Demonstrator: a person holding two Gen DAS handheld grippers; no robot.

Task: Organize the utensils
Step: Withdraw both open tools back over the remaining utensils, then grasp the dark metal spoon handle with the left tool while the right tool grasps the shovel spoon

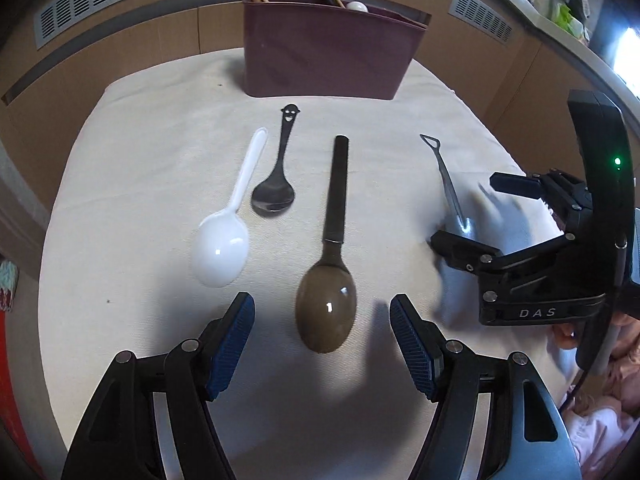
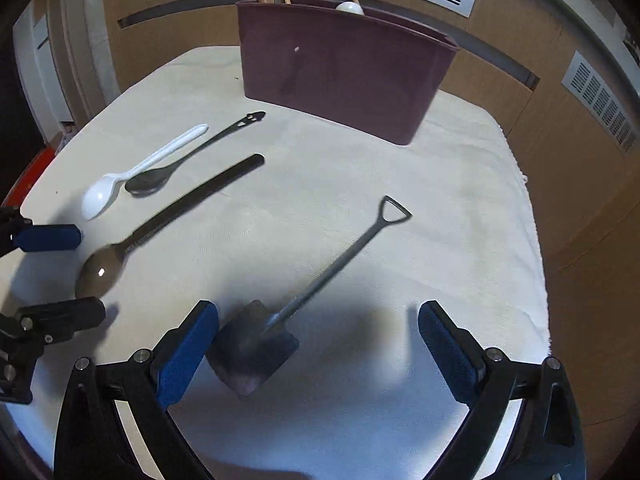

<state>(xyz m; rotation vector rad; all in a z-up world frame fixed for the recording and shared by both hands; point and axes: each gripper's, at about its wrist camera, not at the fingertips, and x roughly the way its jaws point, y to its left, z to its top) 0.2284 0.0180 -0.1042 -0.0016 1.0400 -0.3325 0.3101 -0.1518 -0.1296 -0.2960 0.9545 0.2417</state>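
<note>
While four utensils lie on the counter (image 1: 120,208), both grippers hang low.
Left gripper (image 1: 322,326), jaws wide, straddles the brown spoon (image 1: 326,312); right gripper (image 2: 318,344), jaws released, flanks the shovel spoon (image 2: 256,354).

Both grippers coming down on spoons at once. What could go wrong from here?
1. The brown spoon lies flat on the soft cloth; the left gripper, fingers open astride its bowl, may pinch cloth or slip off the rounded bowl.
2. The shovel-shaped spoon sits off-centre, close to one finger of the open right gripper, so closing could shove it aside.
3. The grippers work close together and might collide.
</note>
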